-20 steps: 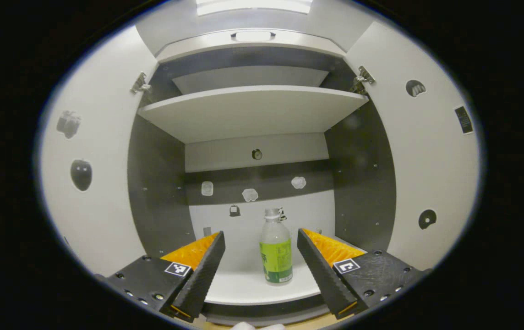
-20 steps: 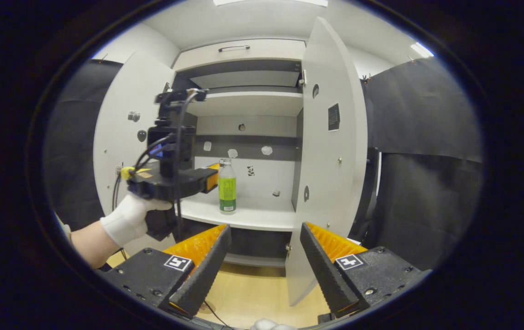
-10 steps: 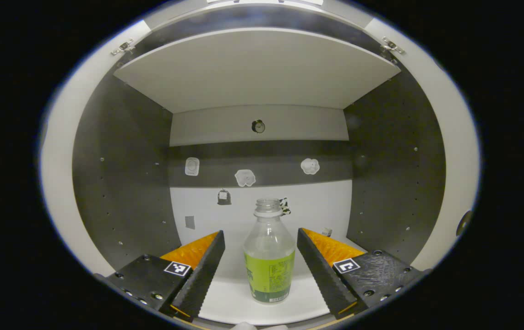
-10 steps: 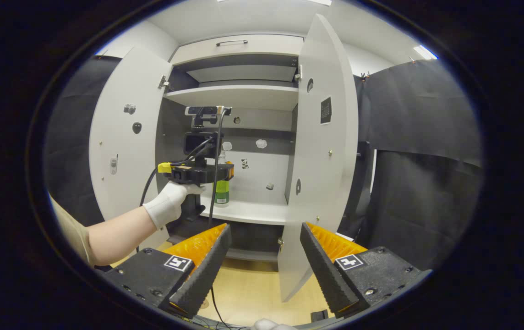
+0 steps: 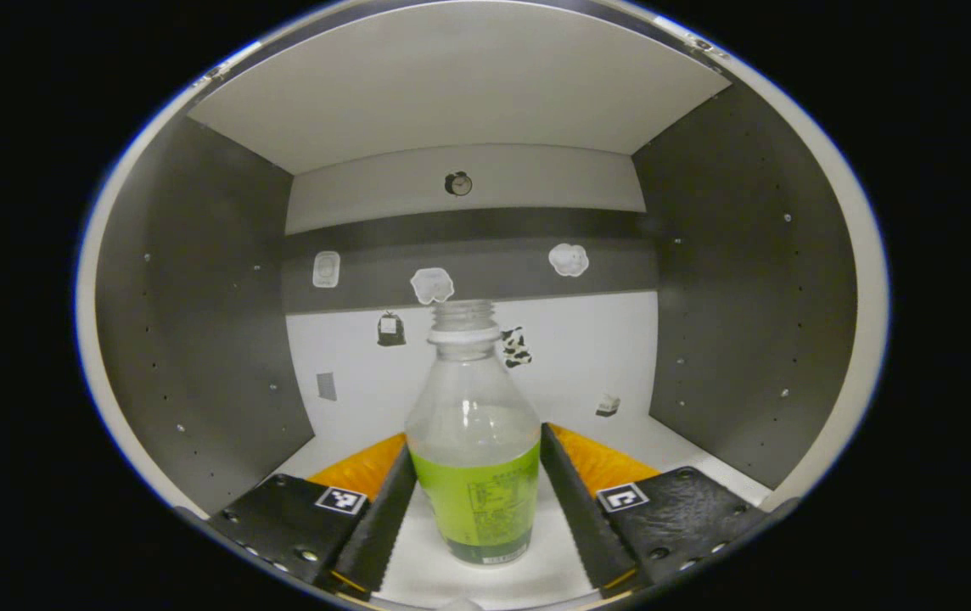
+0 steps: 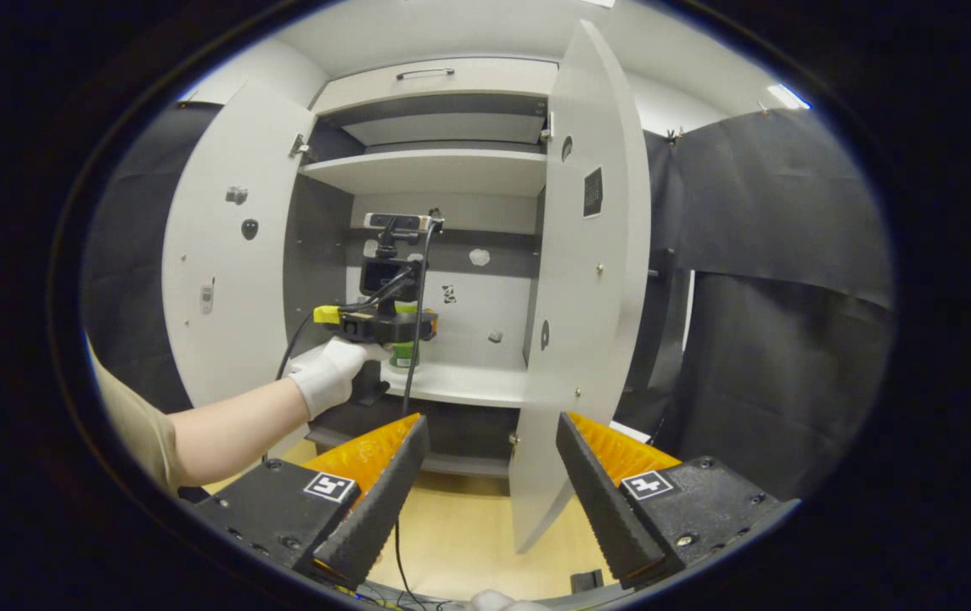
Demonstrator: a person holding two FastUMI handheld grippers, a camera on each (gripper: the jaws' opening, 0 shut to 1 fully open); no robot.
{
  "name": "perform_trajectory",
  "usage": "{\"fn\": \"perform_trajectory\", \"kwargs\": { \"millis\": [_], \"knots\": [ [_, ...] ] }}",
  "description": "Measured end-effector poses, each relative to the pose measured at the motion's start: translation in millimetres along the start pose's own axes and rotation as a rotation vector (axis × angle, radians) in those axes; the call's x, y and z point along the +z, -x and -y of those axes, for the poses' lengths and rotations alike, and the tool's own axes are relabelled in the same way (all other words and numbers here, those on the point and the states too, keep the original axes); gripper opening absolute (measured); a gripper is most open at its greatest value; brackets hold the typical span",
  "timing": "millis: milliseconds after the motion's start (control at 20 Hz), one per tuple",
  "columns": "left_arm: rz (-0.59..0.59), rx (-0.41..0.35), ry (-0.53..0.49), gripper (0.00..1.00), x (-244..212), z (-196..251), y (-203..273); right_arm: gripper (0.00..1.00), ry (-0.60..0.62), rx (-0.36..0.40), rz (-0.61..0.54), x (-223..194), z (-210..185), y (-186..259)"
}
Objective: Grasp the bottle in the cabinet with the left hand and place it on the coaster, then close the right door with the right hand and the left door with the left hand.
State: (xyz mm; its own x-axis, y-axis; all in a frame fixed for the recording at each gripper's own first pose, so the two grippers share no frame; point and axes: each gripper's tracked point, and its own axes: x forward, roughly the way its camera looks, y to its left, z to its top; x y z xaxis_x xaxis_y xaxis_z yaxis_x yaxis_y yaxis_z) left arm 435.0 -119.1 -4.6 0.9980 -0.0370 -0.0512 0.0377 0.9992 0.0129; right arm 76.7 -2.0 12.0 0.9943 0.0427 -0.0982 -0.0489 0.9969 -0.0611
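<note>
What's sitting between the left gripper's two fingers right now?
The bottle stands upright on the cabinet shelf between the left gripper fingers, seen in the left gripper view. Whether the fingers touch it cannot be told.

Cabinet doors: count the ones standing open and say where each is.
2. In the right gripper view, the left door is swung out beside the person's gloved hand; the right door stands open, edge-on, above the right gripper. None seems hidden.

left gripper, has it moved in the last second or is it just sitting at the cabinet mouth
Yes. In the right gripper view the left gripper has gone deeper into the cabinet, past the left door, and its fingers now flank the bottle on the lower shelf.
</note>
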Motion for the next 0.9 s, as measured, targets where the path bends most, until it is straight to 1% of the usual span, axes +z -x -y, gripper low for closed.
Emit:
{"fn": "perform_trajectory", "kwargs": {
  "millis": [50, 100, 150, 200, 250, 300, 350, 400, 450, 500, 550, 600, 650, 700, 750, 850, 900],
  "knots": [
    [0.002, -0.011, -0.003, 0.80, 0, 2, 0, 0.99, 0.002, -0.003, -0.002, 0, 0, 1],
    [0.005, -0.012, -0.002, 0.76, 0, 1, 1, 0.97, 0.004, -0.005, 0.001, 0, 2, 2],
    [0.009, -0.012, -0.004, 0.78, 1, 0, 4, 0.98, 0.003, -0.011, 0.006, 1, 4, 3],
    [0.015, -0.021, -0.014, 0.78, 3, 1, 9, 0.97, 0.001, -0.014, 0.011, 2, 6, 5],
    [0.021, -0.026, -0.032, 0.78, 5, 0, 17, 0.99, -0.005, -0.015, 0.012, 2, 6, 6],
    [0.029, -0.029, -0.053, 0.78, 8, -2, 26, 0.98, -0.012, -0.012, 0.017, 3, 6, 8],
    [0.036, -0.031, -0.070, 0.75, 11, -3, 36, 0.99, -0.017, -0.011, 0.023, 6, 6, 8],
    [0.041, -0.038, -0.079, 0.75, 13, -3, 46, 0.99, -0.022, -0.007, 0.029, 6, 6, 9],
    [0.048, -0.048, -0.081, 0.78, 16, -2, 57, 0.99, -0.024, 0.000, 0.036, 8, 4, 11],
    [0.056, -0.056, -0.081, 0.75, 18, -2, 68, 0.99, -0.024, 0.005, 0.042, 9, 2, 11],
    [0.065, -0.063, -0.079, 0.77, 21, -3, 81, 0.98, -0.024, 0.009, 0.050, 10, -1, 11],
    [0.070, -0.067, -0.074, 0.75, 24, -4, 93, 0.98, -0.023, 0.016, 0.053, 10, -5, 12],
    [0.078, -0.074, -0.066, 0.74, 27, -5, 107, 0.99, -0.025, 0.021, 0.053, 9, -8, 13],
    [0.083, -0.077, -0.053, 0.74, 29, -6, 119, 0.99, -0.033, 0.028, 0.053, 9, -10, 14],
    [0.095, -0.082, -0.034, 0.77, 33, -7, 133, 0.99, -0.039, 0.031, 0.055, 10, -11, 16],
    [0.116, -0.078, -0.010, 0.77, 38, -13, 160, 0.99, -0.045, 0.030, 0.062, 11, -10, 19],
    [0.124, -0.073, -0.004, 0.71, 40, -17, 171, 0.99, -0.048, 0.028, 0.064, 10, -10, 21]
  ]
}}
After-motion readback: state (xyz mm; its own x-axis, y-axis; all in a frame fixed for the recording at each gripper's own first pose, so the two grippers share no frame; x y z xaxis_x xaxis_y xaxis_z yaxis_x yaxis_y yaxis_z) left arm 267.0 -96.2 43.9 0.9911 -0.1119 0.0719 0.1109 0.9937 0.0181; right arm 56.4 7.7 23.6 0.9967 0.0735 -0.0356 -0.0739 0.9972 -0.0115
